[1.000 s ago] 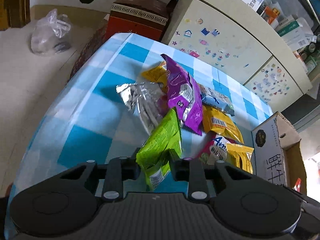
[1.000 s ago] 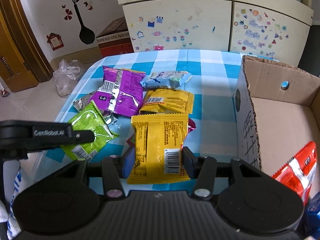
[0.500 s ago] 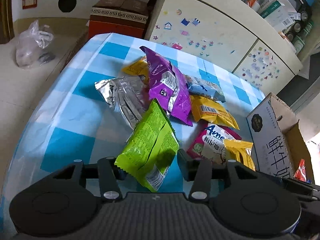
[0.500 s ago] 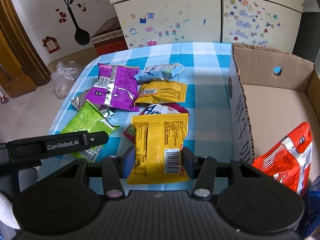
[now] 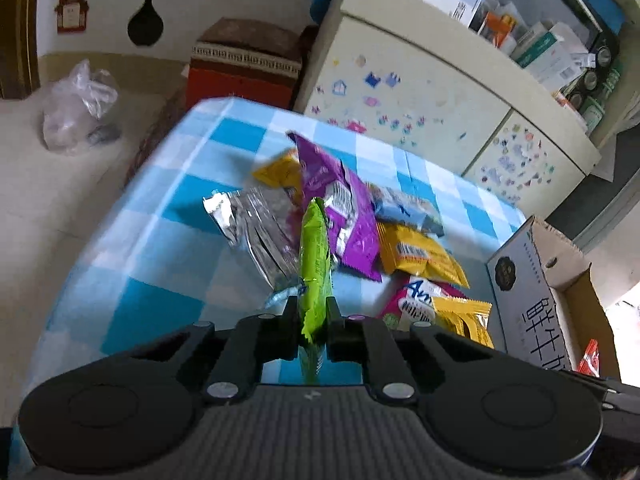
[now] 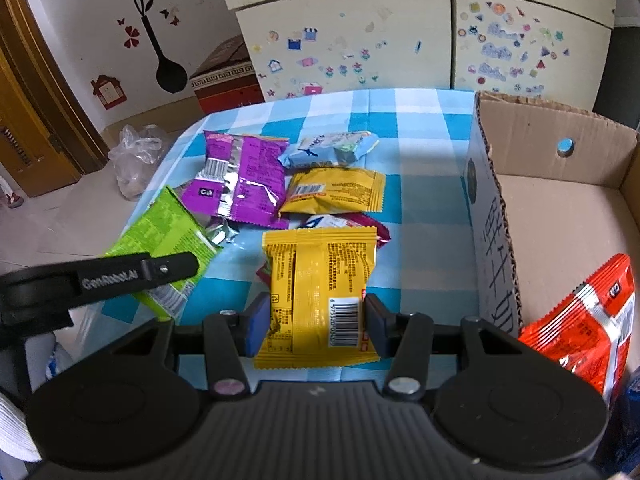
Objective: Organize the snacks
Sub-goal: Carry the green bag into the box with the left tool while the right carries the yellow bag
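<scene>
Box [image 6: 560, 216] holds one red snack packet [image 6: 588, 312].

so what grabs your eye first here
The yellow packet clamped in the right gripper, up close beside the cardboard box. Then the green packet pinched edge-on in the left gripper, and the red packet already in the box.

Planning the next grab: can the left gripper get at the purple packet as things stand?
Probably not yet: the left gripper is shut on the green packet. The purple packet lies uncovered on top of the pile, so once the green one is dropped the way looks free.
</scene>
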The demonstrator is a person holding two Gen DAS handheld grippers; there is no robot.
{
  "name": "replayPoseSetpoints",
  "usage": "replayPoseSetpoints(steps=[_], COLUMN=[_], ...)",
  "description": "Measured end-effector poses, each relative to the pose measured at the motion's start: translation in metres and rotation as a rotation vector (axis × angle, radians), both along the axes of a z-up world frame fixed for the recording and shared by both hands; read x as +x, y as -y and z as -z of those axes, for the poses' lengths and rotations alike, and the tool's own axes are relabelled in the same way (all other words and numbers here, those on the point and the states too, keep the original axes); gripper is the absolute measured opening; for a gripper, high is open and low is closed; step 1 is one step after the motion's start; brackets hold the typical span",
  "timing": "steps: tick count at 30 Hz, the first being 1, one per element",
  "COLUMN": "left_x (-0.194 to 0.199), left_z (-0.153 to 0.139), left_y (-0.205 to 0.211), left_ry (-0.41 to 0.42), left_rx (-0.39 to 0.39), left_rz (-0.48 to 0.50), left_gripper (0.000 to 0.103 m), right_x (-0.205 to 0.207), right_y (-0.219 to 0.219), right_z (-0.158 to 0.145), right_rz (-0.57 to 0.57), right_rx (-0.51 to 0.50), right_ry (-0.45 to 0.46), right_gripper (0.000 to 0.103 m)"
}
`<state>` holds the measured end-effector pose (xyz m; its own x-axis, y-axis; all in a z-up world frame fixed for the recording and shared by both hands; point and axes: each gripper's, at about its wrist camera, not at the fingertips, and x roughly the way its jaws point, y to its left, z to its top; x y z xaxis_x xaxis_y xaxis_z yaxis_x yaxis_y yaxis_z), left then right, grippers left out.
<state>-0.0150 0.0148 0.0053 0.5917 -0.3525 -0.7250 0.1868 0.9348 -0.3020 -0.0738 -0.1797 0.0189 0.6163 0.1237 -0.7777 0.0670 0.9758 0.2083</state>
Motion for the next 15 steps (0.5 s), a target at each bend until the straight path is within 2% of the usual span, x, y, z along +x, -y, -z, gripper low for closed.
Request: replayPoseSetpoints(steps=[3,15], left_x=[-0.008,-0.042], left_z=[-0.007,-0.025], left_y=[-0.004,-0.015], left_ry=[0.031,0.051], left_rx=[-0.002,-0.043], left_rz=[-0.008,-0.055], left_gripper=[0.014,0.014], right_x=[-0.004,-0.032], right_y=[0.000,0.004], right_z=[-0.006,-0.038], right_rz=[-0.005,-0.018], right_rx=[0.005,0.061], right_ry=[0.017,0.111], right_gripper=[0.051,0.051])
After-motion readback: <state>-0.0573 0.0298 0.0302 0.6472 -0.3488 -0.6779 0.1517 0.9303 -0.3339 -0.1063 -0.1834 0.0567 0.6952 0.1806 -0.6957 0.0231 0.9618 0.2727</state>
